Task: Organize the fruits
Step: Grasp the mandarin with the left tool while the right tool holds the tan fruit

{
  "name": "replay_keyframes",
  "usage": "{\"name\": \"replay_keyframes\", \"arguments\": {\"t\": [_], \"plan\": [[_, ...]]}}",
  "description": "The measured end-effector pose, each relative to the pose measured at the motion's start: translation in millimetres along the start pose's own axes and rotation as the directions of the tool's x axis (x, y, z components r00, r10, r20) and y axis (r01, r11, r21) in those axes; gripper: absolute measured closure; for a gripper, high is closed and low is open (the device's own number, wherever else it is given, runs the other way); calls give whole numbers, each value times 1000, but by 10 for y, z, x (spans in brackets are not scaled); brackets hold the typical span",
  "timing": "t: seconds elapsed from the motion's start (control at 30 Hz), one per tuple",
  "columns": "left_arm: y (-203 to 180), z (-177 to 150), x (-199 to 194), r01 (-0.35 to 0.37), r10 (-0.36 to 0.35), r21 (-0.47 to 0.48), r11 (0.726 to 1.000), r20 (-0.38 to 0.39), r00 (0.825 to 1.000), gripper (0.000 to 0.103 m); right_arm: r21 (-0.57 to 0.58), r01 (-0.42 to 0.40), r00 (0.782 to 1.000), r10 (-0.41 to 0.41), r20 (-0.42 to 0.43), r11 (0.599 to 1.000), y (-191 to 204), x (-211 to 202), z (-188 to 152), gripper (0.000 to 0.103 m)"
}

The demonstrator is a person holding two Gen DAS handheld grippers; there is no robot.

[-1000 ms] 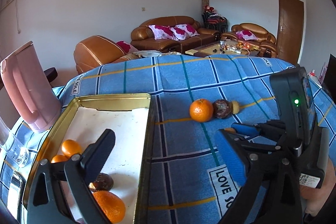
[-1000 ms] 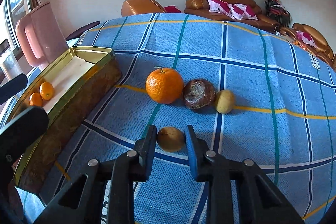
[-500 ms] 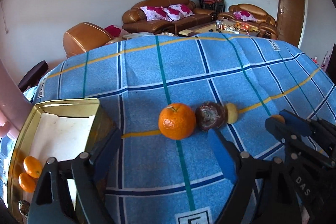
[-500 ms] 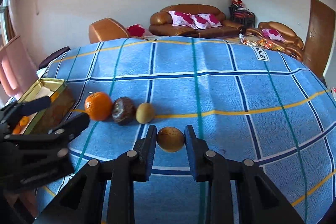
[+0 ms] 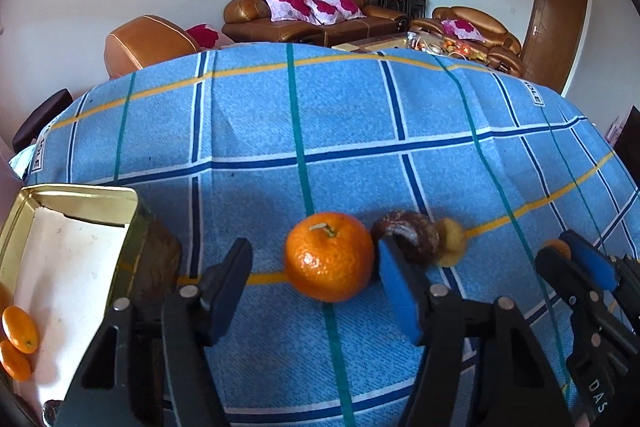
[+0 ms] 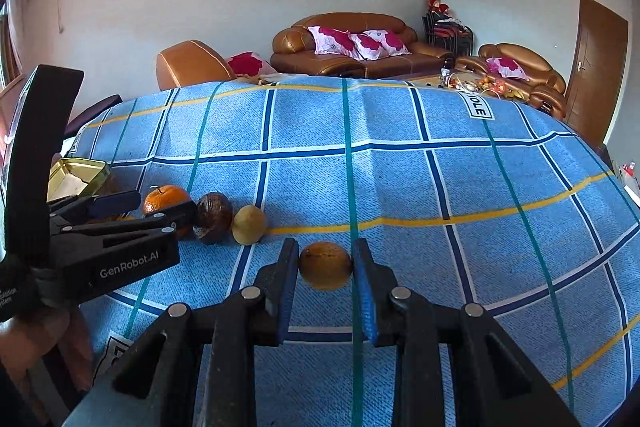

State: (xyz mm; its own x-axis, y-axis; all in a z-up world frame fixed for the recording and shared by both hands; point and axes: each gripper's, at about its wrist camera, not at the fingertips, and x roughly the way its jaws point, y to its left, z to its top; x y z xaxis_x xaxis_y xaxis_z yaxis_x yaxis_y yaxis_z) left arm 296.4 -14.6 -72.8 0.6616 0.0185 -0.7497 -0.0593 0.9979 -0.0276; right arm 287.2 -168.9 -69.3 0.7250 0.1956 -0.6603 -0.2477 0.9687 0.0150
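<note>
The left gripper (image 5: 316, 267) straddles the orange (image 5: 329, 255) on the blue checked cloth (image 5: 360, 131), its jaws closing with a gap showing on each side. Its right pad sits just in front of the dark brown fruit (image 5: 408, 235), so it may nudge that and the small yellow-green fruit (image 5: 452, 241) touching it, sending both rolling. A shallow squeeze could also squirt the round orange out. The right gripper (image 6: 325, 267) is clenched on a small brownish-yellow fruit (image 6: 325, 265). The gold tin (image 5: 80, 195) holding kumquats (image 5: 19, 329) waits at left. Legible writing: "GenRobot.AI" on the left gripper's body, "DAS" on the right's.
</note>
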Motion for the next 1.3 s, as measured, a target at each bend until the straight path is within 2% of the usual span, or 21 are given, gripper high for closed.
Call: {"name": "replay_keyframes", "arguments": {"t": [0.03,0.07,0.23,0.43,0.6,0.97,1.3], "plan": [[22,-25,8,20,-20,-8,1000,-8,1000,53,-1,1,1000,-1,2,1000,1,-5,-3,74],[30,-49,25,32,-32,-8,999,-20,999,54,-1,1,1000,-1,4,1000,-1,-11,-4,74],[92,-79,68,65,-66,-30,997,-30,997,55,-12,1,1000,-1,10,1000,27,-25,-9,74],[24,-109,-13,84,-84,18,996,-15,996,56,-26,-2,1000,3,27,1000,52,-64,-15,74],[-3,-195,-181,85,-86,42,996,20,996,56,-28,-4,999,5,48,1000,52,-111,-20,74],[-106,-291,-536,26,-44,118,993,161,986,56,-56,1,992,7,130,998,102,-253,-32,74],[-75,-320,-639,26,-47,100,995,218,975,56,-87,-4,981,21,195,996,165,-374,-61,74]]}}
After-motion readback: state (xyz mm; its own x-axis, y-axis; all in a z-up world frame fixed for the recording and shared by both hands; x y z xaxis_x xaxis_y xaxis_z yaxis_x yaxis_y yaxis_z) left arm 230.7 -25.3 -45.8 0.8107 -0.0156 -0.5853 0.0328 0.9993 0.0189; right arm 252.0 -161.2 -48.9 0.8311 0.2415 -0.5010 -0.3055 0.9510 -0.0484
